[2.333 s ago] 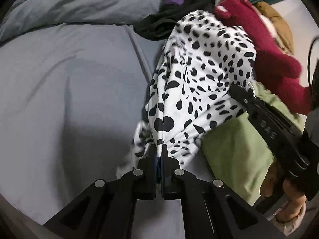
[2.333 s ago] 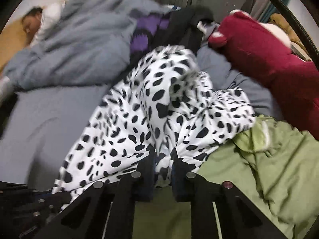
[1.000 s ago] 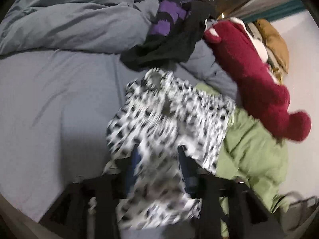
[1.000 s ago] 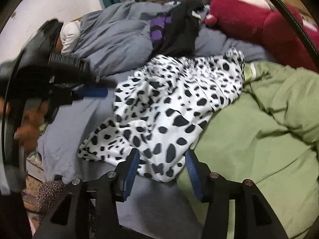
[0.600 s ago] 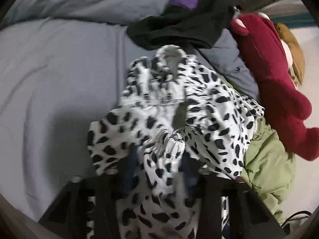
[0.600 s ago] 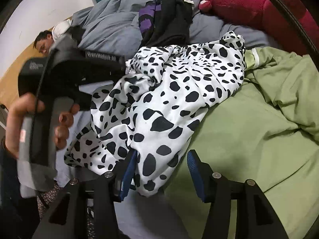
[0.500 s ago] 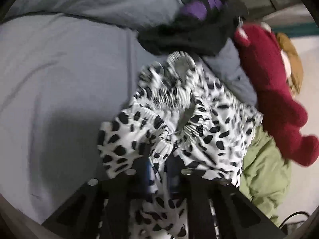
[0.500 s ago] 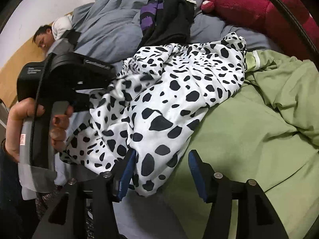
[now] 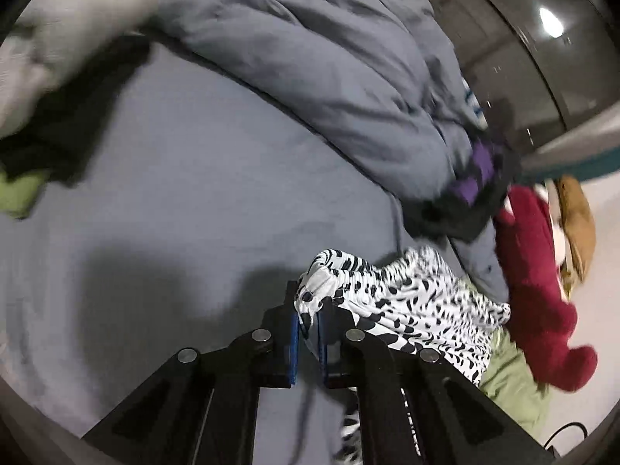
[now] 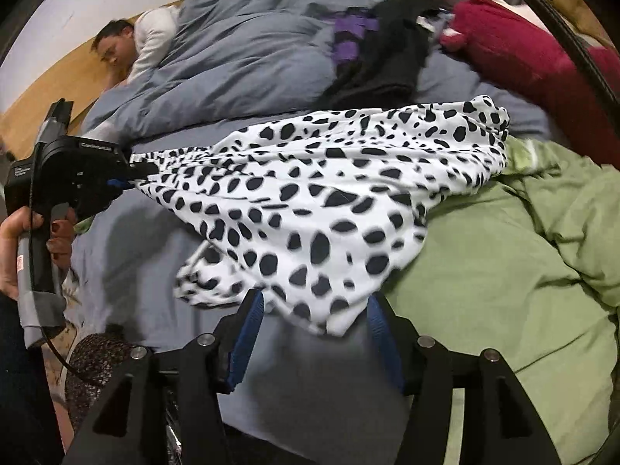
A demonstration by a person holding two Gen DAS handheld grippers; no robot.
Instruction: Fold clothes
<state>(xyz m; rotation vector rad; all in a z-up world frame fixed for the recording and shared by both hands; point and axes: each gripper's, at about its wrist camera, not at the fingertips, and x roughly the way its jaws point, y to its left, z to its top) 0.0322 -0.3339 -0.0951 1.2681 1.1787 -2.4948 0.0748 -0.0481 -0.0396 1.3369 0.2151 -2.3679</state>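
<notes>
Left claw [image 9: 308, 323] clamped spotted garment [image 10: 329, 209] waistband; pulled it taut leftward.

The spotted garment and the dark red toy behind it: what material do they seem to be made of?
The spotted garment looks like thin, smooth woven or knit fabric, matte, white with printed black spots; it hangs in soft folds from the left gripper, and an elastic gathered edge shows there. The dark red toy looks like stuffed plush: fuzzy, rounded, no shine. The exact fibre of either cannot be told.
</notes>
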